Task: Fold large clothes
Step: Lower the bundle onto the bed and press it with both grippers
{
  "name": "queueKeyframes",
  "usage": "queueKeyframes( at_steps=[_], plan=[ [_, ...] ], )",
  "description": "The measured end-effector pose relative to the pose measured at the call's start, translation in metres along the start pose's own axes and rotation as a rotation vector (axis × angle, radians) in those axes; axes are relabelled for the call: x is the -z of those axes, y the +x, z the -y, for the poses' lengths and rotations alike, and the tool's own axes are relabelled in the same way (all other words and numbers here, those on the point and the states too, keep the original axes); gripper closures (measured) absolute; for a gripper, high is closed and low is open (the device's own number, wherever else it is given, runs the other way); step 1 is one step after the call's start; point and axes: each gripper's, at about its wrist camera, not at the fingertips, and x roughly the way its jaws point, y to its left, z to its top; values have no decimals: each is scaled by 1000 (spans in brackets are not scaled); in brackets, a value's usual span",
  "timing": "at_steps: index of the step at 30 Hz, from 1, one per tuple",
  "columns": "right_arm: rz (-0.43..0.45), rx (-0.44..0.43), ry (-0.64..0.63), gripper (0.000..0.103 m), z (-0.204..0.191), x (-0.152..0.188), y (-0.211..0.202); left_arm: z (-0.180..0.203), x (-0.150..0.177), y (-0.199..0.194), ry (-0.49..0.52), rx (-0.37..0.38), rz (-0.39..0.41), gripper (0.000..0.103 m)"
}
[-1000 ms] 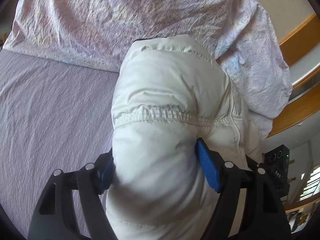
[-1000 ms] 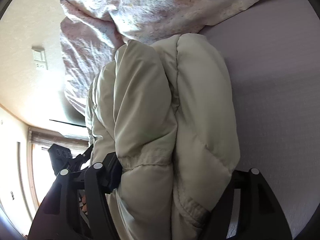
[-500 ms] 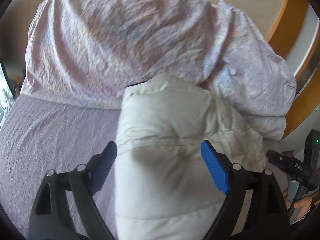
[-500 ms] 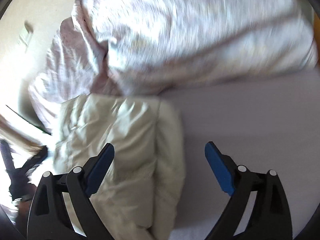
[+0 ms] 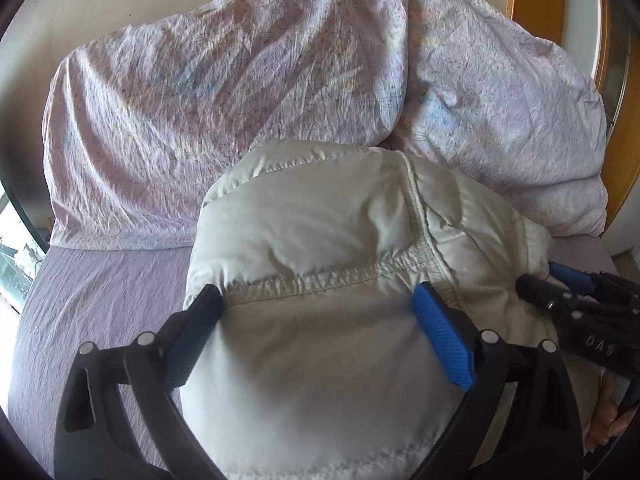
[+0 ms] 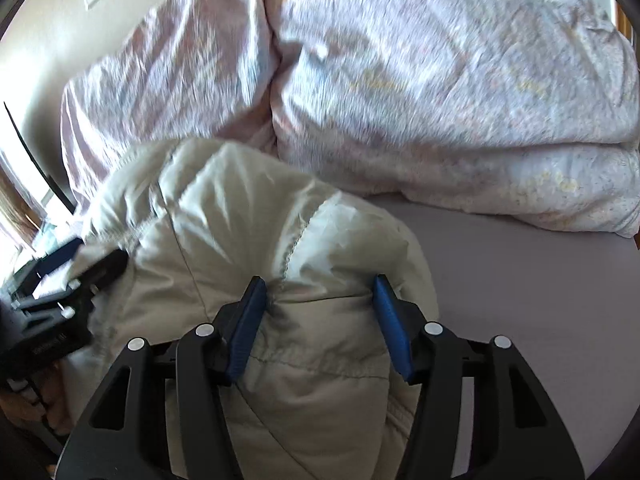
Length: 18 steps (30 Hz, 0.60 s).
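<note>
My left tongs (image 5: 316, 320) have just been opening, sitting wide apart around the puffy jacket (image 5: 320, 264). My right tongs (image 6: 320, 320) have just been closing and are clamping it. Duvet (image 5: 240, 80) is lying at 12 o'clock on the bed (image 5: 100, 300).

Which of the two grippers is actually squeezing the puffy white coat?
The right gripper: its blue pads dent the coat, while the left gripper stands wide around it.

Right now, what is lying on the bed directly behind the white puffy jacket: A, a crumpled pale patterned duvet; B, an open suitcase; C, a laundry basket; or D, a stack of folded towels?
A: a crumpled pale patterned duvet is heaped along the far side of the bed, right behind the white puffy jacket; no towels, suitcase or basket show in either view.
</note>
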Motion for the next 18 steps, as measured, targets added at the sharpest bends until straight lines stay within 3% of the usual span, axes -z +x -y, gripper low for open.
queueKeyframes(
  at_steps=[6, 18],
  plan=[
    [-28, 5, -6, 41, -3, 0, 24, -2, 2, 17, -5, -14, 1, 2],
    [14, -6, 24, 35, 1, 13, 41, -4, 12, 26, 3, -32, 42, 2]
  ],
)
